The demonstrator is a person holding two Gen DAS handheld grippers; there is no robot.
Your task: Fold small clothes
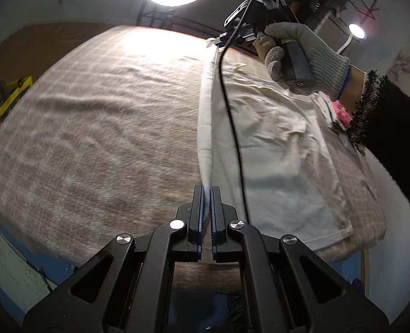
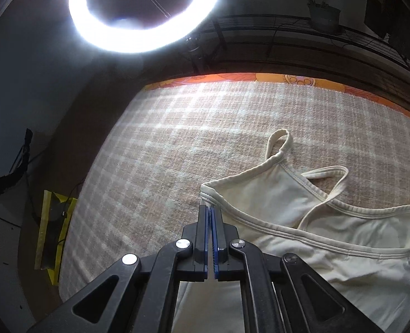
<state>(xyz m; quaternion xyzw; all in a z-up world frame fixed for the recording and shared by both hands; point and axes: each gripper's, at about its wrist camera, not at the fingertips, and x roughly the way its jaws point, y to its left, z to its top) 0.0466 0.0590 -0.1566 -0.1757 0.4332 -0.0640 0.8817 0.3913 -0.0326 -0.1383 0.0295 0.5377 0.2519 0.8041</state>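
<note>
The work surface is a bed covered with a checked beige blanket (image 1: 94,127), lit by a ring light (image 2: 144,14) beyond its far edge. Across the left portion of the blanket nothing lies; the cream camisole top (image 1: 274,149) occupies the right portion, running from the near edge toward the far edge. The left gripper (image 1: 207,191) is clenched on the camisole's left side edge near the near edge of the bed, with a fold of fabric pinched between its blue pads and the cloth stretching away in a taut ridge. Further right in the left wrist view, a gloved hand (image 1: 302,55) holds the other tool at the far end of that same ridge. The right gripper (image 2: 211,211) is likewise clamped on the garment, gripping the corner of the neckline at the armhole (image 2: 209,193), while the shoulder straps (image 2: 281,141) lie loose on the blanket toward the far right. The step in hand appears to be carrying the left side edge over to the right to make a lengthwise fold. To do it well, both grippers should travel together at equal height, keeping the edge straight and lightly tensioned, and lay it down parallel to the opposite side seam. The loose straps may bunch under the fold if dragged.
</note>
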